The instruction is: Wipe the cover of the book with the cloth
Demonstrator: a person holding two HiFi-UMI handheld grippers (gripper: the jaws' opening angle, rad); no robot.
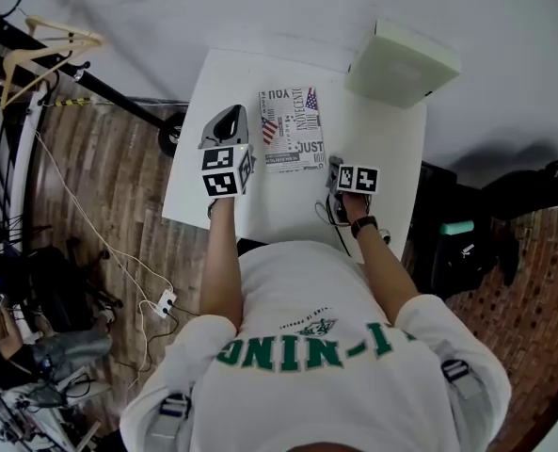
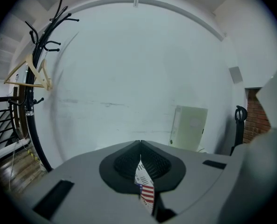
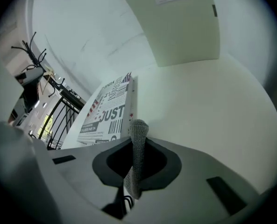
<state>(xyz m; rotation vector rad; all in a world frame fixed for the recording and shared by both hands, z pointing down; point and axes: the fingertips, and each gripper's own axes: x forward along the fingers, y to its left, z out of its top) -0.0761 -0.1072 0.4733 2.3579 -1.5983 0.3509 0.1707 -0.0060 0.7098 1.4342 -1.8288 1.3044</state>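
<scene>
The book (image 1: 293,128) lies flat in the middle of the white table (image 1: 382,139), its cover printed with black lettering and a flag. My left gripper (image 1: 230,118) hovers just left of the book with its jaws shut and nothing held; in the left gripper view (image 2: 139,143) a strip of the book (image 2: 146,189) shows through the slit below the tips. My right gripper (image 1: 338,166) sits low by the book's near right corner. In the right gripper view it (image 3: 137,141) is shut on a grey knitted cloth (image 3: 138,146), with the book (image 3: 108,111) just ahead to the left.
A pale green box (image 1: 403,64) stands at the table's far right corner, also ahead of the right gripper (image 3: 182,22). A black coat stand with a wooden hanger (image 1: 43,50) is at the left. Cables (image 1: 119,271) run over the wooden floor.
</scene>
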